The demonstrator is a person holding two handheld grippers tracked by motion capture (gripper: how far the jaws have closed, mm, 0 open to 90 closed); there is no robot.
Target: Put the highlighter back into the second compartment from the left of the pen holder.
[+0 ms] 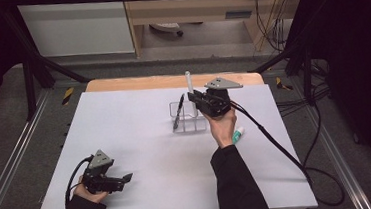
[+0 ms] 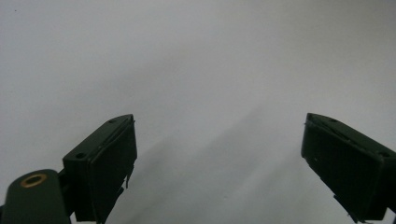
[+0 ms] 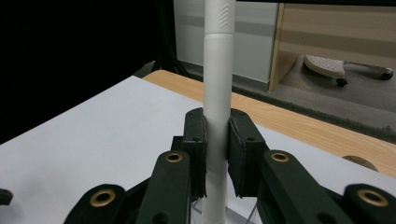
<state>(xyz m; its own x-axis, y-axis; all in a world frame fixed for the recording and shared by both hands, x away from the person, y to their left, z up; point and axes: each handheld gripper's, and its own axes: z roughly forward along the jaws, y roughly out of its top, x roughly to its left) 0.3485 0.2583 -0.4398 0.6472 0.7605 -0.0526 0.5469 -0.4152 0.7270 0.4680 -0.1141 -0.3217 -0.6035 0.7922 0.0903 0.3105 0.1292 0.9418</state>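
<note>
My right gripper [image 1: 192,98] [image 3: 217,144] is shut on a white pen [image 1: 189,86] [image 3: 218,93] that stands upright between its pads. It holds the pen over the clear compartmented holder [image 1: 188,117] near the table's back middle. A black pen [image 1: 178,112] leans in the holder's left compartment. My left gripper [image 1: 126,178] [image 2: 219,163] rests low at the table's front left with its jaws wide apart and nothing between them, over the bare white sheet [image 2: 196,70].
A teal-and-white marker [image 1: 238,135] lies on the white sheet [image 1: 142,153] just right of the right hand. A cable [image 1: 277,142] trails from the right gripper off the table's right side. Wooden table edge [image 1: 136,83] runs along the back.
</note>
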